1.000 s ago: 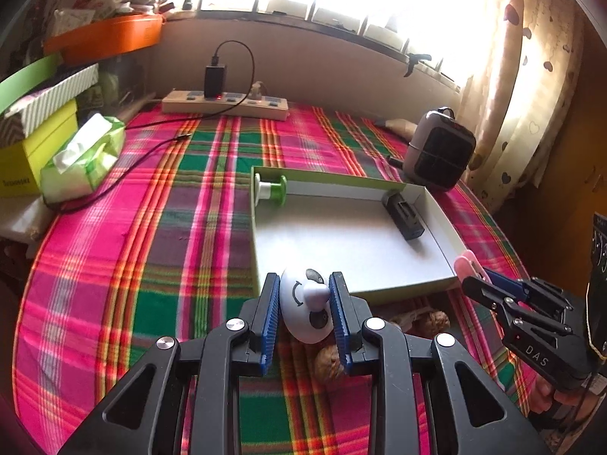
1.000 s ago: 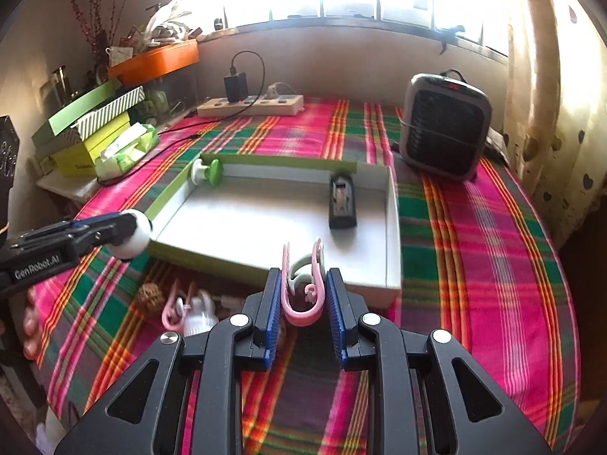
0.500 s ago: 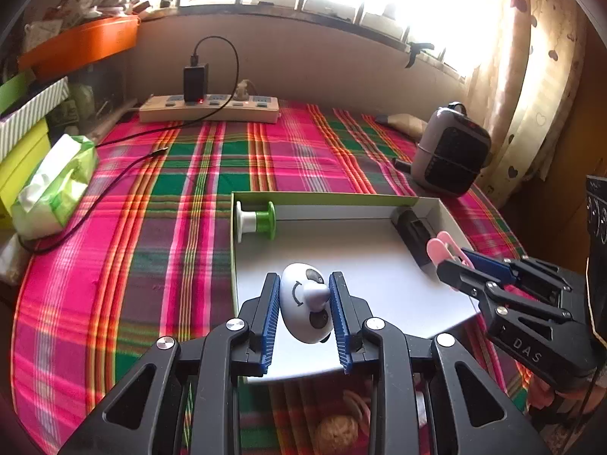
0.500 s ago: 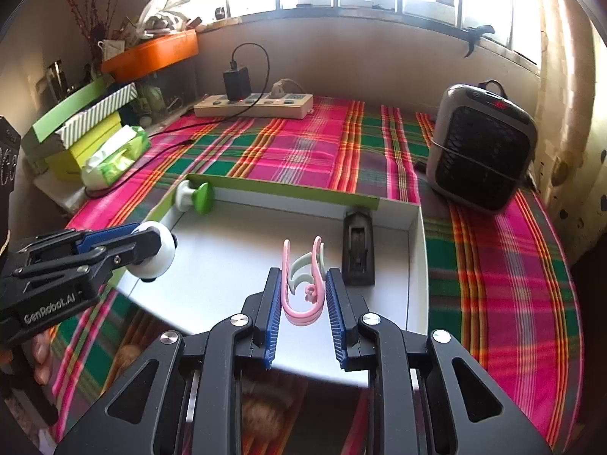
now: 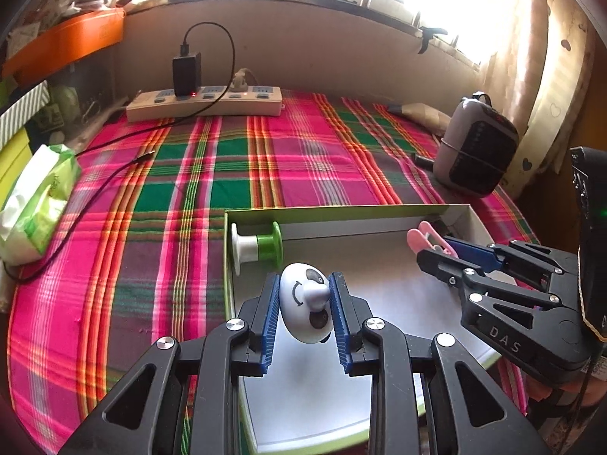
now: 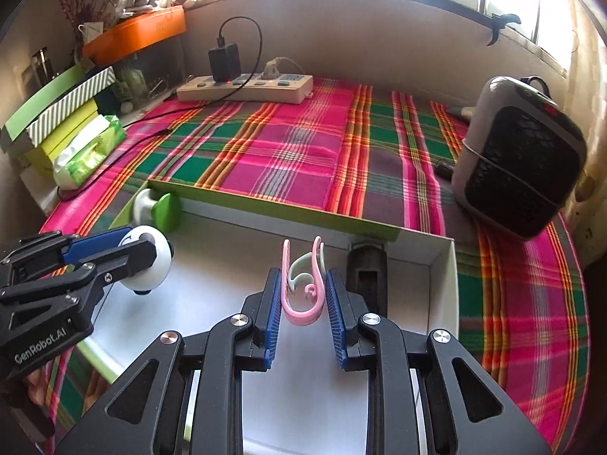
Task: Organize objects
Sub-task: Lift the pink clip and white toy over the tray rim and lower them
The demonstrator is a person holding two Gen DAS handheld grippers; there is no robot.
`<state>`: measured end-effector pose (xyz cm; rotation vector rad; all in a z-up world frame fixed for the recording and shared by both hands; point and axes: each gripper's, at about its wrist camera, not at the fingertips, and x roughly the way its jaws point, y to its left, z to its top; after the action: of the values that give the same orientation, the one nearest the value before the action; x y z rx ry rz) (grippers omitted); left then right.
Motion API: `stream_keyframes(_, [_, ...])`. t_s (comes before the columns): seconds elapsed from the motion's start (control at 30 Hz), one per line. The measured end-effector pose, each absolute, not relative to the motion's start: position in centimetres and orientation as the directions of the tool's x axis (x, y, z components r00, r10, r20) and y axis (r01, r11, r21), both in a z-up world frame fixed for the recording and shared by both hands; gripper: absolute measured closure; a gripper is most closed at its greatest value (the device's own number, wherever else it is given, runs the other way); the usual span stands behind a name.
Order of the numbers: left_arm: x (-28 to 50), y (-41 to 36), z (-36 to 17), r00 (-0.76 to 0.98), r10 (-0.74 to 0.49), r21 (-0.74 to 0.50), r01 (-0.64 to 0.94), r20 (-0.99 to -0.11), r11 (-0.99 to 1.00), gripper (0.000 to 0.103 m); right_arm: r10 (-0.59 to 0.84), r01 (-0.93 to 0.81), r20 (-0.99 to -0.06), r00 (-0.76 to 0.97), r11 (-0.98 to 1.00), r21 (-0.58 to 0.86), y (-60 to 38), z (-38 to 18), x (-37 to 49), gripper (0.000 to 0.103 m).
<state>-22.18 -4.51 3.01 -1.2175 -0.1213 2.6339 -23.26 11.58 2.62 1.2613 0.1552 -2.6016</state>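
The left tool [image 5: 305,299] is clenched on a small white panda-faced toy [image 5: 303,303], pinched across its sides by the blue ribbed pads, with the black eye patches and a stubby nose facing up. It hangs over the shallow green-edged tray [image 5: 341,213], near the tray's 9 o'clock side and just short of the white and green spool [image 5: 256,247] that lies in the far left corner. The toy looks like smooth hard plastic, light and rounded, so I would judge it apt to squirt out of a loose pinch; holding it across its widest part, as here, seems the safest hold.

The right tool [image 6: 303,299] is clenched on a pink clip [image 6: 303,295] with a pale green inner piece, taken at its closed bend so the two prongs stand up and away. It hovers over the tray floor toward 1 o'clock, just beside a black oblong object [image 6: 367,271] that lies against the far wall. The clip appears thin, light and springy; too hard a squeeze might flex it or snap it sideways, so the bend is the sensible place to hold it.

Both things seem ready to be set down on the white tray floor, which has bare room between spool and black object. The tray sits on a bench under a pink and green plaid cloth [image 6: 288,144], with a power strip [image 5: 205,106] at 12 o'clock and a small heater [image 6: 519,170] at 2 o'clock
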Motion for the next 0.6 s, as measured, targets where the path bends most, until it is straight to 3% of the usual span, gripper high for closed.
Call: stream_keyframes(0.6, [-23.7,-3.8,2.2,-0.613,0.226,-0.138,-0.188,-0.757,-0.972,0.079,-0.163,0.271,-0.803,-0.573,-0.963,0.002,11.4,1.2,-24.9,0.078])
